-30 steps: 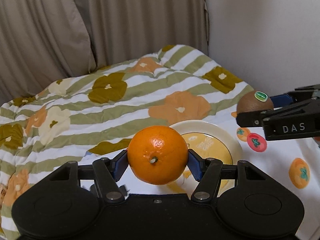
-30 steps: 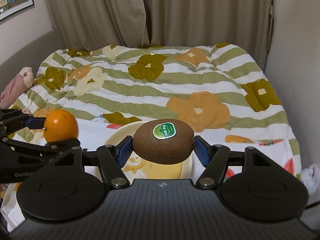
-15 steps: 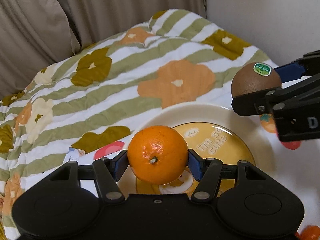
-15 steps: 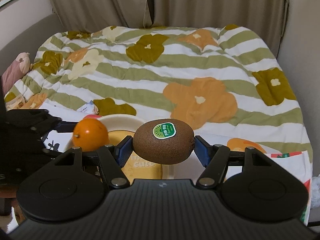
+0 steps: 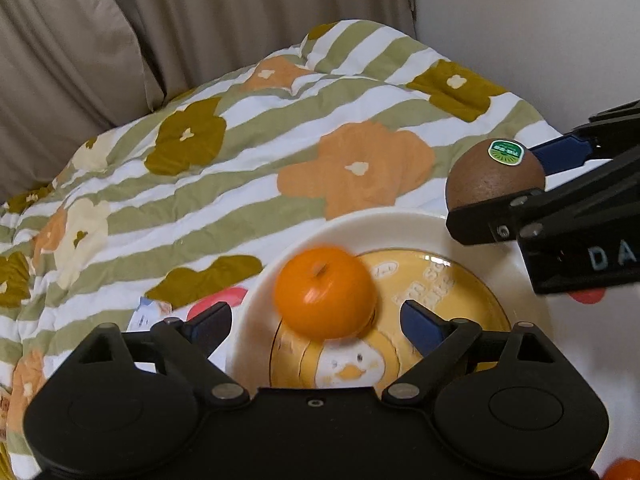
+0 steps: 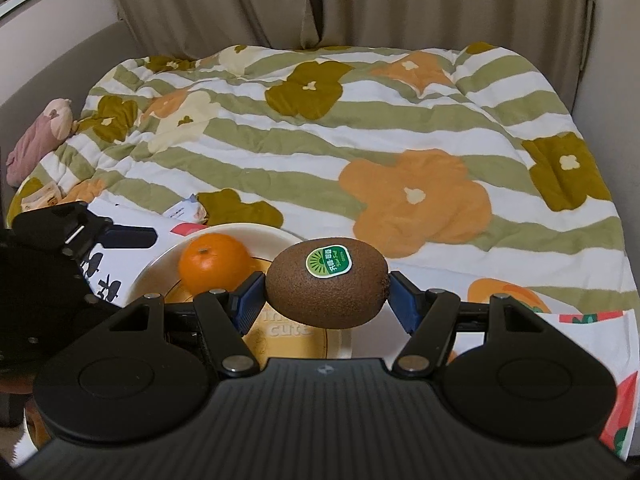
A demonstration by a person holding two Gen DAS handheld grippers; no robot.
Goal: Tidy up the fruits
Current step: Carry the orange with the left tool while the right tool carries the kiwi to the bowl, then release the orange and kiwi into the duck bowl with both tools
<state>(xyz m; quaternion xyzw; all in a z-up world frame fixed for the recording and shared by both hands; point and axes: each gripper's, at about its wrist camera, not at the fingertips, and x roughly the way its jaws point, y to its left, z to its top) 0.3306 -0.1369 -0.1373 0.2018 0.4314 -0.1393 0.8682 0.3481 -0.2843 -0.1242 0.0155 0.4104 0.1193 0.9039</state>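
The left gripper [image 5: 316, 326] is standing with its jaws spread wide, the blurred orange [image 5: 325, 292] sitting free between them on the plate [image 5: 516, 312]. The right gripper [image 5: 496, 200] is clamping a stickered kiwi [image 5: 490, 178] beyond the plate's far rim.

The plate [image 6: 280, 326] reads "cute"; the right gripper [image 5: 496, 200] shows "DA".

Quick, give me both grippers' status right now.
Left gripper: open, holding nothing; the orange is out of its jaws, over the plate.
Right gripper: shut on the kiwi.
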